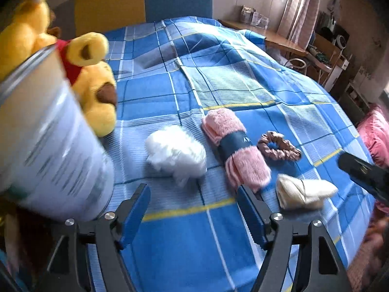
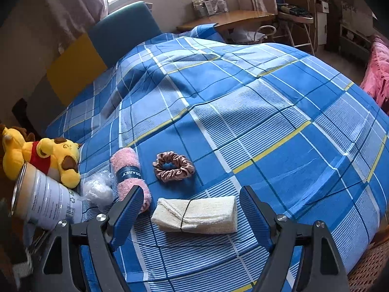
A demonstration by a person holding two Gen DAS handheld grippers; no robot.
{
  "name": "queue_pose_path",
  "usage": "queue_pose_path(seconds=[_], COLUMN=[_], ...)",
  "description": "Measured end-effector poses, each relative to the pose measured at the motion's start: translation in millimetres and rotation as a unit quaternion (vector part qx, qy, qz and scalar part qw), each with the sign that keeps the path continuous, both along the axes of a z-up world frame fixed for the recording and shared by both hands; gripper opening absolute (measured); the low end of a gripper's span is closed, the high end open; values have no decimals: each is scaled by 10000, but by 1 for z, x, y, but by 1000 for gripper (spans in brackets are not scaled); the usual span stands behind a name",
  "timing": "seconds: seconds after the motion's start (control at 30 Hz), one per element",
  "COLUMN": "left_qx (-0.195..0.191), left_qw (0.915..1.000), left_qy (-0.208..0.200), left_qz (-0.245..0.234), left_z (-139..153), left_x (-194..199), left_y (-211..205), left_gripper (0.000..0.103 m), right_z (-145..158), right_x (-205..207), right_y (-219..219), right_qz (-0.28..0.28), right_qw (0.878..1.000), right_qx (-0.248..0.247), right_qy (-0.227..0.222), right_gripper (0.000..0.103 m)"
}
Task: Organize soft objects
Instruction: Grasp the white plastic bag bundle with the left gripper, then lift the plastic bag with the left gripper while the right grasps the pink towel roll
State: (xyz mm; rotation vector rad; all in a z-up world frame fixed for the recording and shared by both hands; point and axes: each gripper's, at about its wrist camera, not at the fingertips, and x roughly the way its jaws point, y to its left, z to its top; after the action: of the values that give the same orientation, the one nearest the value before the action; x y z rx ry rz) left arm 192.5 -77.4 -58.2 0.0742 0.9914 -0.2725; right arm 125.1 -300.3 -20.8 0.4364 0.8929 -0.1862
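Observation:
Soft objects lie on a blue plaid bedspread (image 1: 218, 77). A white fluffy wad (image 1: 176, 153) (image 2: 99, 188), a pink fuzzy roll with a dark band (image 1: 237, 146) (image 2: 130, 172), a brown scrunchie (image 1: 279, 146) (image 2: 173, 166) and a folded cream cloth (image 1: 304, 191) (image 2: 197, 214) sit in a row. A yellow plush bear (image 1: 94, 82) (image 2: 48, 157) lies at the left behind a white tin can (image 1: 48, 133) (image 2: 46, 202). My left gripper (image 1: 194, 204) is open and empty, short of the wad and pink roll. My right gripper (image 2: 192, 206) is open, its fingers either side of the cream cloth.
The bedspread (image 2: 267, 112) stretches back to a blue and yellow headboard (image 1: 145, 2). A wooden desk (image 2: 231, 19) and shelves stand beyond the bed. A pink ruffled fabric (image 2: 379, 73) lies at the right edge. The right gripper's body (image 1: 364, 172) shows in the left wrist view.

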Motion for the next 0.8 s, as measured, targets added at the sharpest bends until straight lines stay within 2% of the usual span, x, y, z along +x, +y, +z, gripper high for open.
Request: queue_pose_path(seconds=[0.23,0.37,0.4,0.43,0.47,0.57,0.67,0.8], left_qx=[454,529,504,486,493,336,281,149], left_qw=[9984,9979,9981,9983,9983,9994,9993,9995], left_qy=[-214,-24,78,180,204,57,-127,-105], left_qz=[255,369,343,278,219,15,-200,-262], left_z=[-15,-30,-36,-40,-42,-37,-29,-21], left_x=[43,64,68,71,71,59,35,-5], left_y=[-14,-11,-11,-12,-12,-12,-11,-3], left_gripper=[74,73,68,53,45,36,36,36], right_z=[-1,-3,-3,-3,-3,-4,-4,-5], right_x=[2,3,3,4,4,5,5,6], right_y=[1,2,2,2,2,3,5,7], right_qz=[114,157,162,162,164,203,253,314], right_qw=[9998,9996,9996,9997,9997,9997,9996,9995], right_qx=[139,222,218,195,169,151,85,20], right_qy=[-3,37,32,31,33,51,43,71], right_gripper=[83,83,83,83,83,83,83,83])
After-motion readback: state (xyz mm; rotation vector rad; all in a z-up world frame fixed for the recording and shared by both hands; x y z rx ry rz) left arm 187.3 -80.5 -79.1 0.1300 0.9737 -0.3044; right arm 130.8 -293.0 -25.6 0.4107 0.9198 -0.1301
